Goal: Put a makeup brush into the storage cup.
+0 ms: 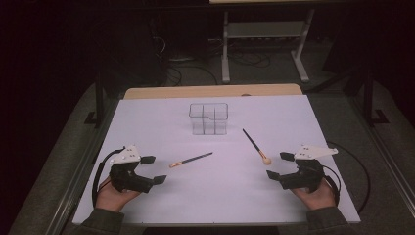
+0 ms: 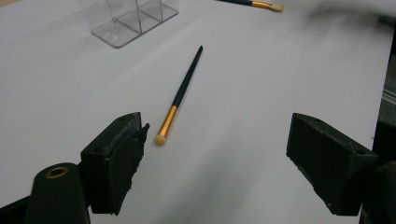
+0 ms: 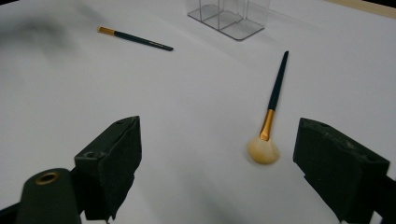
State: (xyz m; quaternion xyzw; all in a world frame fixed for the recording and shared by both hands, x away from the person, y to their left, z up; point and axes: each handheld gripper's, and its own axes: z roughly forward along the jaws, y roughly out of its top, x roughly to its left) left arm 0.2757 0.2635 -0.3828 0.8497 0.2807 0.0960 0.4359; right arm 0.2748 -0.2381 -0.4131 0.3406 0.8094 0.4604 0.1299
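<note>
1. The white table (image 1: 215,196) bears everything; its bare surface runs from the near edge to a tan strip at the far edge.
2. The clear organizer (image 1: 209,118) stands upright near the far middle of the table, split into compartments, with nothing visible inside. It also shows at the top of the left gripper view (image 2: 128,21) and of the right gripper view (image 3: 231,16).
3. The left gripper (image 1: 153,170) rests low at the near left, held in the left hand (image 1: 113,198). Its jaws are spread wide and grip nothing.
4. The right gripper (image 1: 279,165) sits at the near right in the right hand (image 1: 317,198). Its jaws are likewise spread wide, with nothing between them.
5. The fluffy brush (image 1: 256,146) lies flat right of centre, its pale head toward the right gripper and just beside it, not touching. In the right gripper view (image 3: 273,105) the head lies close to the right-side jaw.
6. The thin brush (image 1: 191,160) lies flat left of centre, its gold end toward the left gripper. In the left gripper view (image 2: 180,95) its tip lies just off the left-side jaw, apart from it.
</note>
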